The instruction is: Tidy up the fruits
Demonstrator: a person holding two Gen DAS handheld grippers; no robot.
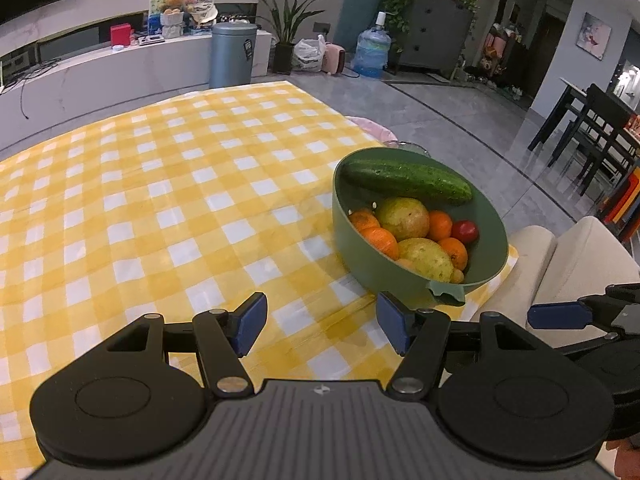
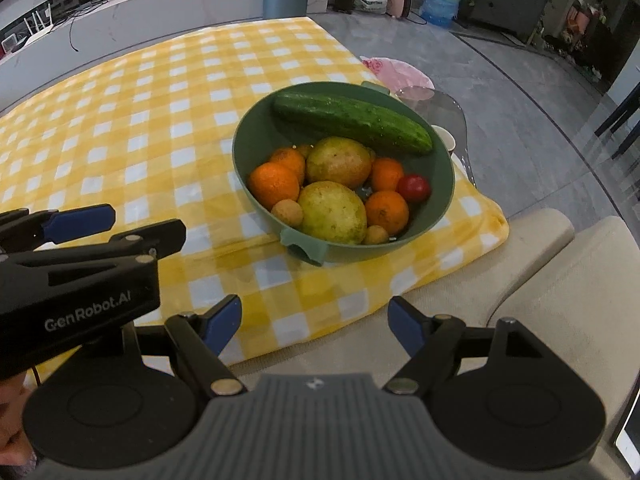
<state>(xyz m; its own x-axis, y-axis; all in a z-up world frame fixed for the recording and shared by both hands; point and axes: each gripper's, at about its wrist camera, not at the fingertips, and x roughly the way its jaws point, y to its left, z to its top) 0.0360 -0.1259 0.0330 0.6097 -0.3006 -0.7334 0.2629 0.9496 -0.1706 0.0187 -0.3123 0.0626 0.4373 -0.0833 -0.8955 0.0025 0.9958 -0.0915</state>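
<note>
A green bowl (image 2: 442, 196) stands near the right corner of the yellow checked cloth (image 1: 160, 200). It holds a cucumber (image 2: 352, 120), two yellow-green round fruits (image 2: 332, 212), several oranges (image 2: 274, 184), a small red fruit (image 2: 414, 187) and small tan fruits (image 2: 287, 213). In the left wrist view the bowl (image 1: 352, 236) sits ahead and to the right. My left gripper (image 1: 322, 322) hovers open over the cloth, nothing between its blue pads. My right gripper (image 2: 316, 326) stands open over the cloth's near edge, short of the bowl, empty.
A beige cushioned seat (image 2: 540, 280) lies at the table's near right. A pink cloth (image 2: 396, 74) and a glass dish (image 2: 444, 112) sit beyond the bowl. A grey bin (image 1: 233, 54), potted plant (image 1: 286, 20) and water jug (image 1: 372, 50) stand on the floor behind.
</note>
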